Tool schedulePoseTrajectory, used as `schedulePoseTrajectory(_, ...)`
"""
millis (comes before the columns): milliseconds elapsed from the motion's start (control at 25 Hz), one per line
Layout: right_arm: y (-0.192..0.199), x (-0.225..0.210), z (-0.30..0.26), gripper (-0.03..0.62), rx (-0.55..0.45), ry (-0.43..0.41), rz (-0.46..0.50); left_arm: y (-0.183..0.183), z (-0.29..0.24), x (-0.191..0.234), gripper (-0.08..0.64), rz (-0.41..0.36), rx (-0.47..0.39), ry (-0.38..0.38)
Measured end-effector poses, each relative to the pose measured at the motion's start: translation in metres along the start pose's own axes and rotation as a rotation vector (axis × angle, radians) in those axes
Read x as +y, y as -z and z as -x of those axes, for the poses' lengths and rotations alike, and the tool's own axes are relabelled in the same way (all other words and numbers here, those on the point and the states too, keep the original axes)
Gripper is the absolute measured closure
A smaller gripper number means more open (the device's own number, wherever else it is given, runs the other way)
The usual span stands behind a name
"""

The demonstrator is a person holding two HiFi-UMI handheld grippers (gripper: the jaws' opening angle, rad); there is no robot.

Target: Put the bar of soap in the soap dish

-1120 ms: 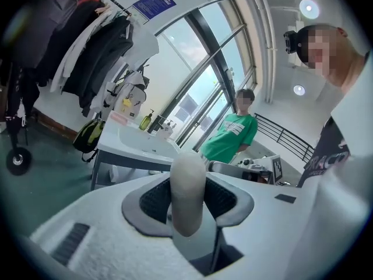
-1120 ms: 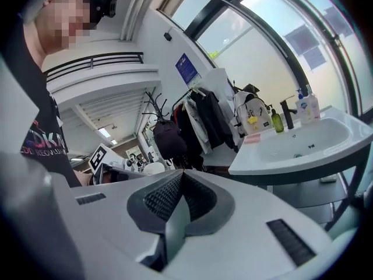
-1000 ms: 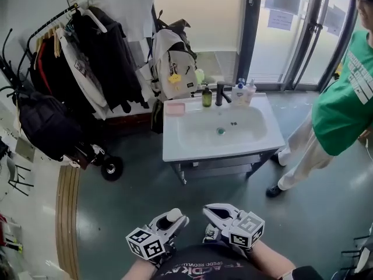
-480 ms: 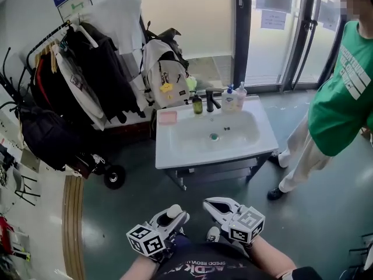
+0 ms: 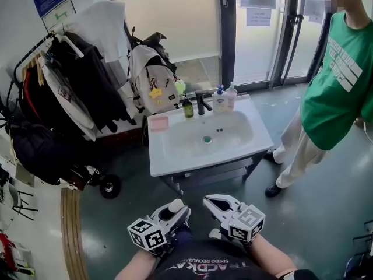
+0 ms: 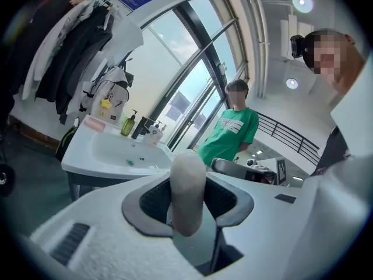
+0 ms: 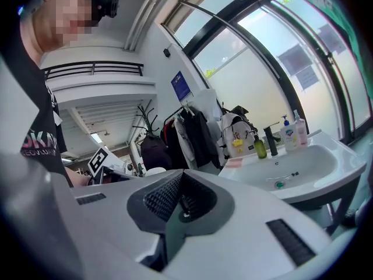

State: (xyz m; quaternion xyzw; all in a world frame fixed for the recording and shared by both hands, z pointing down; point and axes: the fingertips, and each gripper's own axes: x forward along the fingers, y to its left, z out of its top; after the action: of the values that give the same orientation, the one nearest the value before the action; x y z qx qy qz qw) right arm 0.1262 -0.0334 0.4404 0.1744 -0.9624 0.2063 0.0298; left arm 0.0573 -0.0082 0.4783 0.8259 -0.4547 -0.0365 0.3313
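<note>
A white oval bar of soap [image 5: 175, 205] stands upright between the pads of my left gripper [image 5: 176, 210], which is shut on it, close to the person's body. In the left gripper view the soap [image 6: 187, 179] fills the gap between the jaws of the left gripper [image 6: 187, 200]. My right gripper [image 5: 213, 202] is beside it, shut and holding nothing; in its own view the right gripper [image 7: 180, 206] has its pads together. The pink soap dish [image 5: 158, 123] sits on the back left corner of the white washbasin [image 5: 175, 163], well ahead of both grippers.
A black tap [image 5: 201, 102], a green bottle [image 5: 187, 108] and two pump bottles [image 5: 225, 97] line the basin's back edge. A person in a green shirt [image 5: 335, 80] stands at its right. A clothes rack [image 5: 64, 92] and a hanging backpack [image 5: 152, 80] are at its left.
Both grippers have been carried forward toward the washbasin, which now sits further left in the head view. The soap stays in the left gripper.
</note>
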Motion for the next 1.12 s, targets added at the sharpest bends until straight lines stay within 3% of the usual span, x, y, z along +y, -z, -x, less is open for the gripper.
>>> schedulePoseTrajectory(560, -0.036, -0.063, -0.095, 0.580, 0.000, 0.101, -0.013, -0.069, -0.040, 0.098, 0.399, -0.002, 0.063, 0.053)
schedulePoseTrajectory(1120, -0.046, -0.120, -0.163, 0.580, -0.002, 0.203, -0.049, -0.133, -0.082, 0.217, 0.399, 0.026, 0.045, 0.001)
